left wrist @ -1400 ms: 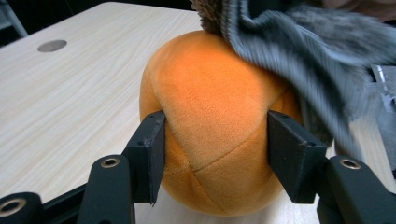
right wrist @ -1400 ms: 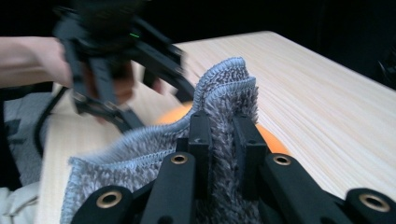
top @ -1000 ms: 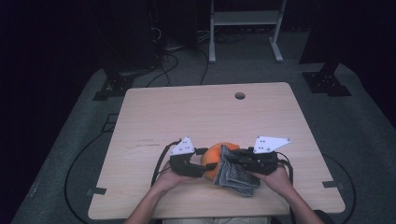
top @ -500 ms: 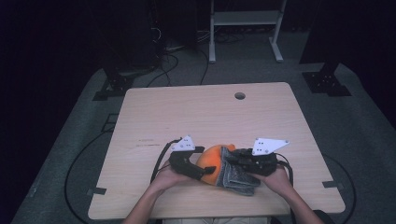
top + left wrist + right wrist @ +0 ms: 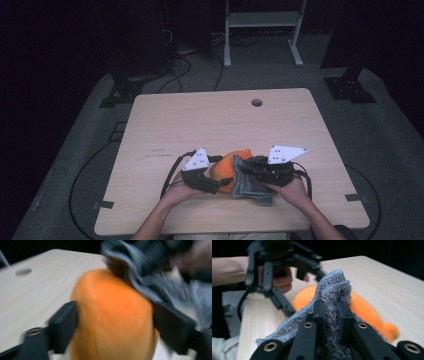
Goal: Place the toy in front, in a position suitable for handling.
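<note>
Around the orange toy (image 5: 112, 315) — left claw (image 5: 115, 322) wider than before.

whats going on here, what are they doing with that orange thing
A person at a wooden table holds a gripper in each hand. The right gripper is shut on a grey fuzzy cloth, which lies over one side of an orange soft item. The left gripper has just been opening its jaws; they now stand on either side of the orange item, and the blur hides whether the pads still touch it. Everything sits near the table's front edge.
</note>
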{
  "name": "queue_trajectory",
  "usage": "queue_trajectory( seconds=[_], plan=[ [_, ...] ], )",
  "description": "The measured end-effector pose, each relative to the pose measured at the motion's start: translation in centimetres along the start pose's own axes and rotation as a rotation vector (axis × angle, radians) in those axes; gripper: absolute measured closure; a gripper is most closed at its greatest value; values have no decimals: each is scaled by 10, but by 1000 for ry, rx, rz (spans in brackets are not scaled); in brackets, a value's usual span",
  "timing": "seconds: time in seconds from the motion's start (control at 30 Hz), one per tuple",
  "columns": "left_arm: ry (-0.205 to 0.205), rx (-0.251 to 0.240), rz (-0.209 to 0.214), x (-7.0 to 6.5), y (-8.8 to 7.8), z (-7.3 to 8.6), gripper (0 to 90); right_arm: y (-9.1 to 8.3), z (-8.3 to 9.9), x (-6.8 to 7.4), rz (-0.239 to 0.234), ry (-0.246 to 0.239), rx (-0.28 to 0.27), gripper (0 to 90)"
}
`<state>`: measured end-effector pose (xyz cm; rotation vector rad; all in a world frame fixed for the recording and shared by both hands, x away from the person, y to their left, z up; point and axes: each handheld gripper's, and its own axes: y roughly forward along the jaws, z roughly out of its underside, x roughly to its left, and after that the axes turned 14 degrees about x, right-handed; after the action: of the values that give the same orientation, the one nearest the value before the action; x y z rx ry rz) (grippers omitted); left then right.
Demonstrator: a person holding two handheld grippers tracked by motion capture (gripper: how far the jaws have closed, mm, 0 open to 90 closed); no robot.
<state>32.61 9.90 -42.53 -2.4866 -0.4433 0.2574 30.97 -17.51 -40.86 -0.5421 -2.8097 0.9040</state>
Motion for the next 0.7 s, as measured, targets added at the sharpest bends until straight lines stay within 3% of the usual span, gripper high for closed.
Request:
queue_trajectory(
  seconds=[0.1, 0.17, 0.37, 0.43, 0.5, 0.57, 0.7],
  plan=[
    [25, 21, -21, -1, 1, 3, 261, 5, -1, 7, 3, -27, 17, 792],
    [33, 26, -30, -2, 1, 5, 296, 2, 1, 3, 6, -17, 14, 792],
    [56, 45, -40, 1, -4, 12, 340, -8, 20, -18, 55, 68, 30, 792],
    [44, 42, -38, 2, -5, 11, 326, -9, 27, -22, 37, 104, 42, 791],
    [-3, 34, -25, 3, -3, 6, 217, -8, 27, -20, 32, 102, 43, 791],
    [-16, 49, -14, 3, 0, 3, 151, -7, 24, -15, 30, 88, 37, 791],
    [29, 53, -34, 0, -1, 7, 280, -4, 19, -8, 26, 59, 21, 791]
  ],
)
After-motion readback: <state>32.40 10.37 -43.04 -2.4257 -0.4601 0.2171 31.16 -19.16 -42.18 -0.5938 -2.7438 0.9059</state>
